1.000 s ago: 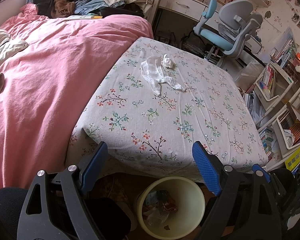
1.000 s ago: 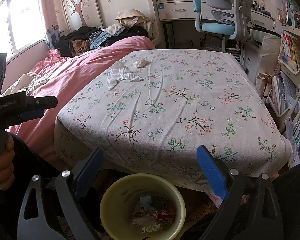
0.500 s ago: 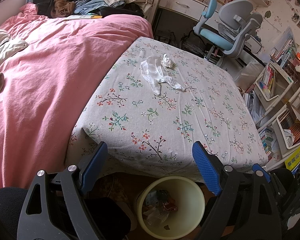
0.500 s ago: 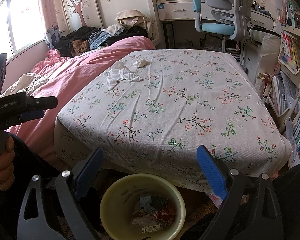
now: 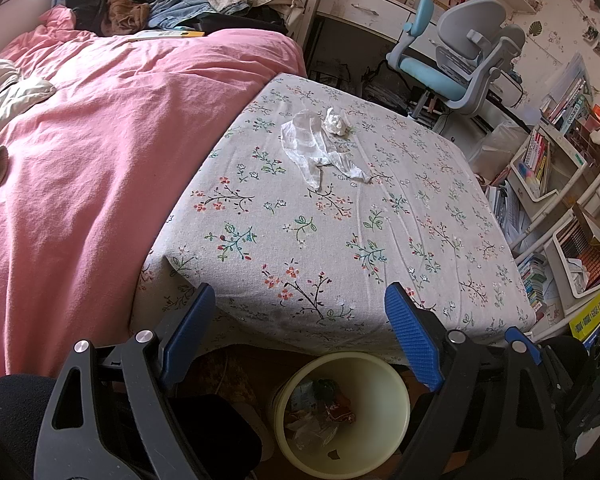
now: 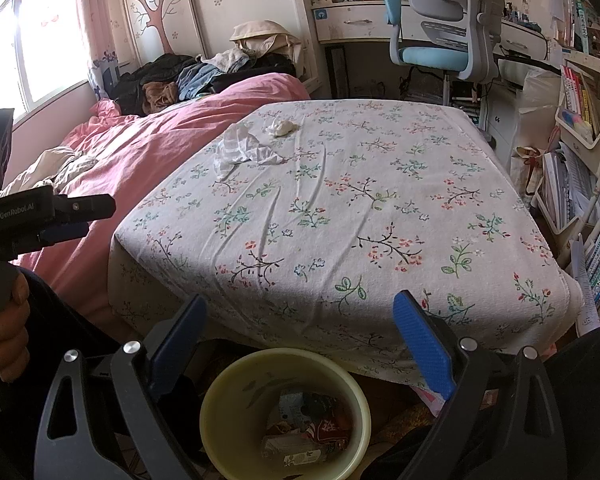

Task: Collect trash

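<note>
Two pieces of trash lie on the flowered tablecloth (image 5: 340, 240): a limp white plastic wrapper (image 5: 312, 148), spread out in the upper centre of the left wrist view, and a crumpled tissue ball (image 5: 336, 122) just beside it at its upper right, close enough that we cannot tell whether they touch. In the right wrist view the same pair sits in the upper left of centre, wrapper (image 6: 240, 150) and tissue ball (image 6: 282, 128). Compared with the frames of a second ago we find nothing changed: both pieces lie where they did, and neither gripper has shifted, so we judge that collecting these two has not begun. The yellow bin (image 5: 400, 392), at the bottom centre under the near table edge, already holds some wrappers; it is well apart from the two pieces. The left gripper (image 5: 300, 332) stands released, its blue pads spread wide and empty; the right gripper (image 6: 300, 344) likewise gapes with nothing between its pads. Beyond the table, a pink duvet (image 5: 100, 160) fills the left, and a blue desk chair (image 5: 460, 64) stands at the upper right.
</note>
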`<state>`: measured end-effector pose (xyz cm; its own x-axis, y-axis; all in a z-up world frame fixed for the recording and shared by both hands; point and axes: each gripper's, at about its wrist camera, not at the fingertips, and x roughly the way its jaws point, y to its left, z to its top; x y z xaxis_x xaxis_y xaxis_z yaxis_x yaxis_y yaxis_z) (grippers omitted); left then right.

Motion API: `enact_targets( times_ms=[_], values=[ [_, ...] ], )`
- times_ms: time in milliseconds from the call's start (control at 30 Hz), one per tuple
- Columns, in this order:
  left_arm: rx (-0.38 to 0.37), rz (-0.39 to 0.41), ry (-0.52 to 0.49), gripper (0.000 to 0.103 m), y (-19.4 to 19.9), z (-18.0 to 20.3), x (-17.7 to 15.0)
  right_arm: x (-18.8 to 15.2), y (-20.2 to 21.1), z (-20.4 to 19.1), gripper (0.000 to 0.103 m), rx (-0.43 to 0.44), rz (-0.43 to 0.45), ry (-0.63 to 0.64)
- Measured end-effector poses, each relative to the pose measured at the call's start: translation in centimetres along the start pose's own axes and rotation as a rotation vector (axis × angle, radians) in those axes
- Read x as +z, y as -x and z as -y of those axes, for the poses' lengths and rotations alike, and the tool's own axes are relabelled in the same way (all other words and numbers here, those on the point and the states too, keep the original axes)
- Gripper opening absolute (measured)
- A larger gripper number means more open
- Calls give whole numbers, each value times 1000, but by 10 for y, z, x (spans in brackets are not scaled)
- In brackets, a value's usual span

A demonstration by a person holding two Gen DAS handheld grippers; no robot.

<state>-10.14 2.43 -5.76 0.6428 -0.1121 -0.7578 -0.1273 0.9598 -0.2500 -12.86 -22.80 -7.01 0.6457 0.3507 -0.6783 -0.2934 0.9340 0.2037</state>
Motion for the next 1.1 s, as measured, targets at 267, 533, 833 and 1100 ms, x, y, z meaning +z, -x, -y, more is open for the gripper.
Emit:
enact_targets(
  times_ms=[267, 533, 833, 1100],
  values=[
    [0, 0, 1, 83, 0, 0, 0, 0, 0, -1, 90, 0, 0, 0],
    [1, 0, 1, 83, 0, 0, 0, 3, 2, -1, 90, 1, 4, -2],
    [1, 0, 2, 83, 0, 0, 0, 3, 2, 0, 90, 1, 5, -2],
    [2, -1, -1, 83, -2, 0, -2, 5, 2, 1, 90, 1, 8, -5]
  ],
)
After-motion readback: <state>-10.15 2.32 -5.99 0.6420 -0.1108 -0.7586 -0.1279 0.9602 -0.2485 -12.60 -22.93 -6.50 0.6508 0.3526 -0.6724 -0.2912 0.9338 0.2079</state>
